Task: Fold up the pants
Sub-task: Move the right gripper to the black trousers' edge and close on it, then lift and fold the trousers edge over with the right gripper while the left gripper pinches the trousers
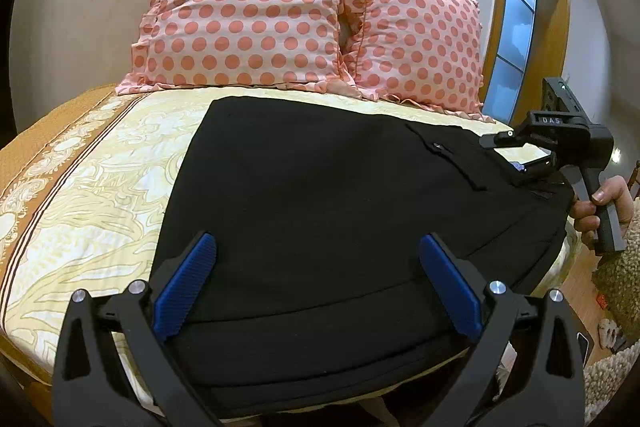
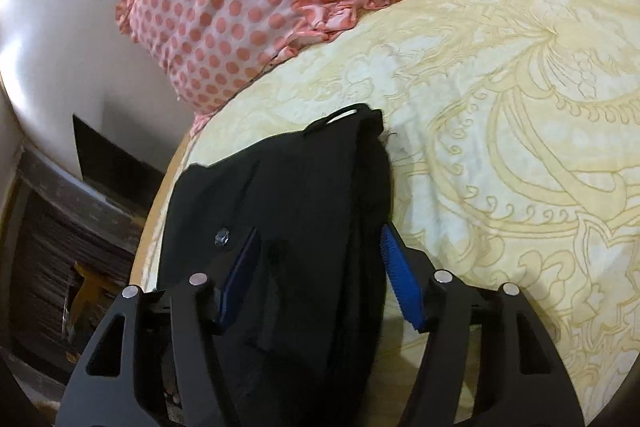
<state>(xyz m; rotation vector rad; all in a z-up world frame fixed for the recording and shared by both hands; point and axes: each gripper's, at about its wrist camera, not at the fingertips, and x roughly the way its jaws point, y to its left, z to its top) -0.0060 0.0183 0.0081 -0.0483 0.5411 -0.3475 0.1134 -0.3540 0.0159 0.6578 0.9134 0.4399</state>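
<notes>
Black pants [image 1: 320, 203] lie flat on the bed, folded lengthwise, with a buttoned back pocket [image 1: 444, 151] toward the right. My left gripper [image 1: 318, 247] is open, its blue pads wide apart over the near end of the pants. My right gripper shows in the left wrist view at the right edge of the pants [image 1: 516, 163], held by a hand. In the right wrist view the right gripper [image 2: 320, 241] is open, with the waistband end of the pants [image 2: 288, 195] between its fingers and a button [image 2: 221, 238] beside the left pad.
The bed [image 1: 100, 187] has a cream and tan patterned cover. Two pink polka-dot pillows [image 1: 248, 11] lean against the wall at its head. A wood-framed window [image 1: 516, 27] is at the right. A shaggy rug [image 1: 616, 267] lies on the floor to the right.
</notes>
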